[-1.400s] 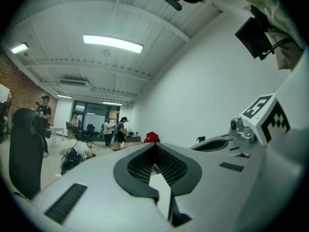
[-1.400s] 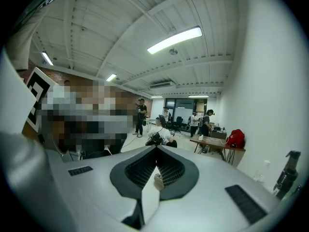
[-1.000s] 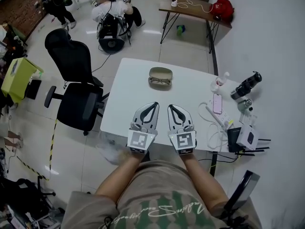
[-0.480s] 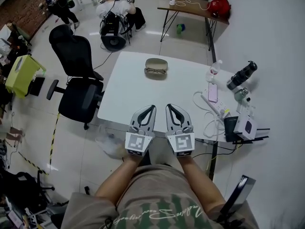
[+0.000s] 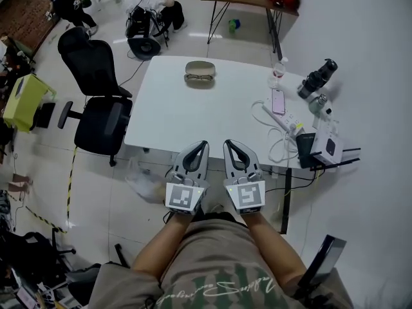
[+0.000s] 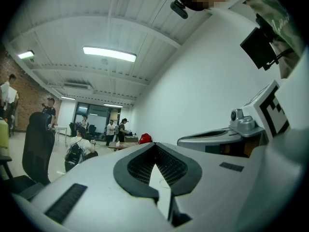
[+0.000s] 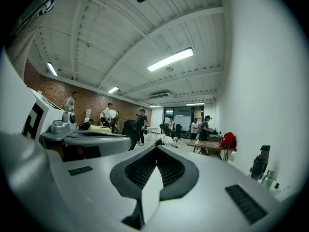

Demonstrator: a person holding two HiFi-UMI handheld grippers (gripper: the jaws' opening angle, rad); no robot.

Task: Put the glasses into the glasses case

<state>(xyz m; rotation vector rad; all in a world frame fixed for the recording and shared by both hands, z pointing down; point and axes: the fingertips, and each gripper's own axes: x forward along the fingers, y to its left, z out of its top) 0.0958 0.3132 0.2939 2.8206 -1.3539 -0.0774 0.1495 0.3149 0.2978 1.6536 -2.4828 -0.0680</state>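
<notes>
stepping back has left the glasses case (image 5: 199, 67) and light, fragile glasses (image 5: 199, 78) well beyond the closed, empty left gripper (image 5: 203, 144) and right gripper (image 5: 228, 143); i'd pinch the bridge gently.

Glasses case (image 5: 199, 73) at the far edge of the table (image 5: 193, 121), phone (image 5: 278, 101) at its right, chair (image 5: 98, 118) left of it.

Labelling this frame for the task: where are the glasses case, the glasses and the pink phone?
Beige oval glasses case (image 5: 199, 67), head view, its upper shell.
Dark-framed glasses (image 5: 199, 78), head view, the bridge.
Pink flat phone (image 5: 278, 101), head view, its middle.
</notes>
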